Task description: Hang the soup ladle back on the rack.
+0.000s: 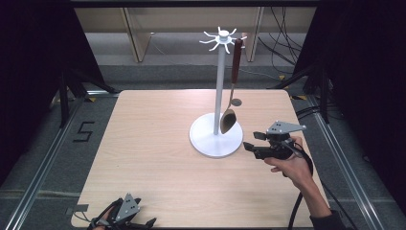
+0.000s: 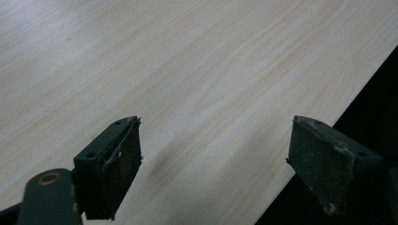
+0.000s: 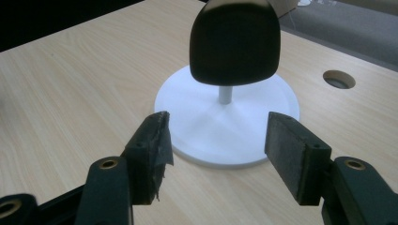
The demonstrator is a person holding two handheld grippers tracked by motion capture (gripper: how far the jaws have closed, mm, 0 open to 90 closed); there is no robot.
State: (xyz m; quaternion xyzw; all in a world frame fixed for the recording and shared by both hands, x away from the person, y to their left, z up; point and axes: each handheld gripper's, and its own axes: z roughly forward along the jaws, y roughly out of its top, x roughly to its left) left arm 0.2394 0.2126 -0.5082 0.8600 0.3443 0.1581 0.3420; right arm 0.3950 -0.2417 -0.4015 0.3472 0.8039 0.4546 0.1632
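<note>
- A long wooden-handled spoon (image 1: pixel 231 91) hangs from one arm of the white hook stand (image 1: pixel 219 81), its bowl dangling just above the stand's round base at about five o'clock from the pole.
- The hanging looks done: the spoon hangs free, with neither tool touching it.
- The right tool (image 1: pixel 252 144) sits low over the counter (image 1: pixel 158 158), at roughly three o'clock from the base, pointing toward it. Its jaws are released and parted with nothing between them; in the right gripper view the right tool (image 3: pixel 218 145) frames the white base, with the dark spoon bowl (image 3: pixel 234 42) hanging ahead at twelve o'clock.
- The left tool (image 1: pixel 143 223) rests at the counter's near edge, around seven o'clock from the stand and well apart from it. In the left gripper view the left tool (image 2: pixel 213 161) is likewise released, with bare wood between the pads.
- A small round hole (image 3: pixel 339 78) in the counter lies beyond the base, at two o'clock in the right gripper view.
- What remains, by my judgement, is only to draw the right hand clear; whether the spoon's handle is fully seated on the hook is too small to tell from above.
</note>
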